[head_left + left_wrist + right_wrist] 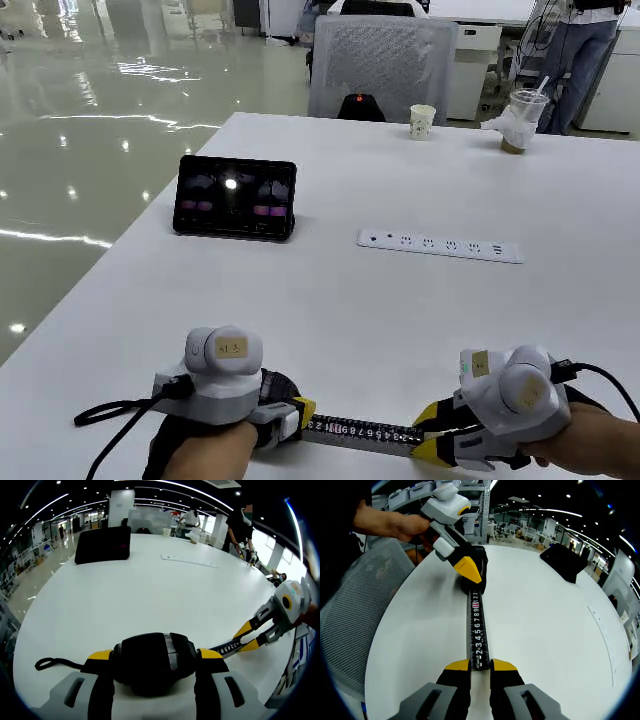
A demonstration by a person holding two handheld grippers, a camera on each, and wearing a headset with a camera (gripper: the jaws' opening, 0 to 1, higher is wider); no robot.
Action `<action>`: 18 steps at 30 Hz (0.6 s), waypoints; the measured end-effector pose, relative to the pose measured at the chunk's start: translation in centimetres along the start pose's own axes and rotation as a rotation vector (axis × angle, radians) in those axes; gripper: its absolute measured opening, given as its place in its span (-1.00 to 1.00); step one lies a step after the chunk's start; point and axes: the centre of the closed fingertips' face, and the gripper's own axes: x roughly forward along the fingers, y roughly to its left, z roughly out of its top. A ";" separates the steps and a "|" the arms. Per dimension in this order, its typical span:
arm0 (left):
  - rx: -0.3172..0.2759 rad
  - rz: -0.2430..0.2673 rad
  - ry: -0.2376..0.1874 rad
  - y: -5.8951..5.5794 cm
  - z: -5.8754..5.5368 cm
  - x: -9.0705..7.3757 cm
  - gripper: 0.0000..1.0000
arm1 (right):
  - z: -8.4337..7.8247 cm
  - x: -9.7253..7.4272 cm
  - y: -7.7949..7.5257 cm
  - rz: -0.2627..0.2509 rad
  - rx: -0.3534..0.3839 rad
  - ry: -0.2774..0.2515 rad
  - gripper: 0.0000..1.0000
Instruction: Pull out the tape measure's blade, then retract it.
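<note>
The black tape measure case (155,662) lies on the white table (400,310), and my left gripper (155,655) is shut on it from both sides. Its dark blade (476,625), printed with white numbers, runs flat along the table from the case (480,562) toward my right gripper (480,665), which is shut on the blade's end. In the head view the left gripper (290,410) and case (275,392) sit at the bottom left. The blade (365,431) spans a short gap to the right gripper (425,432).
A dark tablet (235,197) stands at the left middle of the table, and a white power strip (440,244) lies beyond the centre. A paper cup (422,121) and a plastic cup with a straw (522,118) stand at the far edge. A grey chair (380,65) stands behind it.
</note>
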 end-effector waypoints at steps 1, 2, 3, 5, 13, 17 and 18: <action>0.000 -0.001 0.000 0.0 0.0 0.0 0.20 | 0.1 0.1 0.0 0.001 -0.002 -0.001 -0.78; 0.000 0.000 0.001 0.0 0.0 0.0 0.20 | 0.1 0.1 0.0 0.001 -0.001 -0.001 -0.78; -0.001 0.000 0.001 0.0 0.0 0.0 0.20 | 0.2 0.2 0.0 0.001 -0.002 -0.002 -0.78; -0.001 0.000 0.000 0.0 0.0 0.0 0.20 | 0.3 0.3 0.0 0.002 -0.003 -0.002 -0.78; -0.006 -0.002 0.000 0.0 0.0 0.0 0.20 | 0.9 0.7 -0.1 0.001 -0.009 -0.007 -0.78; -0.006 -0.002 0.001 0.0 0.0 0.0 0.20 | 1.2 0.9 0.0 0.003 -0.011 -0.010 -0.78; -0.006 -0.002 0.001 0.0 0.0 0.0 0.20 | 1.2 1.0 -0.1 0.002 -0.011 -0.011 -0.78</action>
